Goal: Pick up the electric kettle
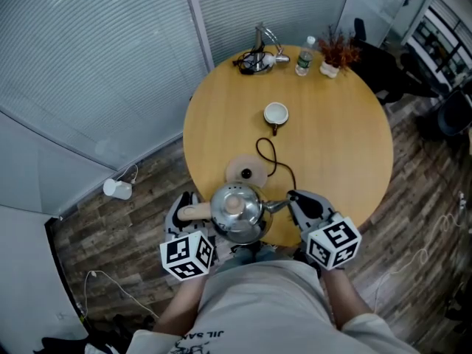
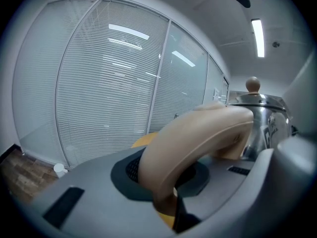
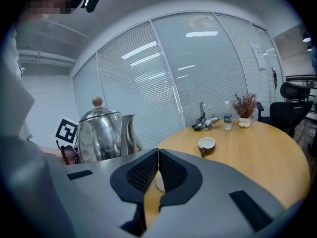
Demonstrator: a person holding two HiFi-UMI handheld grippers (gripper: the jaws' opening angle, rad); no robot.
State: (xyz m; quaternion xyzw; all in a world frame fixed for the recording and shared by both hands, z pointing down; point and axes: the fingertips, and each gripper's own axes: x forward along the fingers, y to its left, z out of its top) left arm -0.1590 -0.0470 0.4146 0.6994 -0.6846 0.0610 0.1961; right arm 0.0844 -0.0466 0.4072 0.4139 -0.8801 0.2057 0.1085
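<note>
The steel electric kettle (image 1: 237, 211) with a wooden lid knob hangs over the near edge of the round wooden table (image 1: 346, 146), off its round beige base (image 1: 246, 173). My left gripper (image 1: 187, 211) is shut on the kettle's beige handle (image 2: 198, 133), which fills the left gripper view between the pads. The kettle body (image 2: 262, 118) shows just behind the handle. My right gripper (image 1: 301, 201) sits just right of the spout, shut with nothing in it. In the right gripper view the kettle (image 3: 101, 133) stands at the left, beyond the shut right gripper (image 3: 158, 170).
A black cord runs from the base toward a white cup (image 1: 276, 113) at mid-table. At the far edge stand a water bottle (image 1: 303, 56), a small potted plant (image 1: 335, 54) and a tangle of black cable (image 1: 254, 61). A dark office chair (image 1: 383, 68) stands behind the table.
</note>
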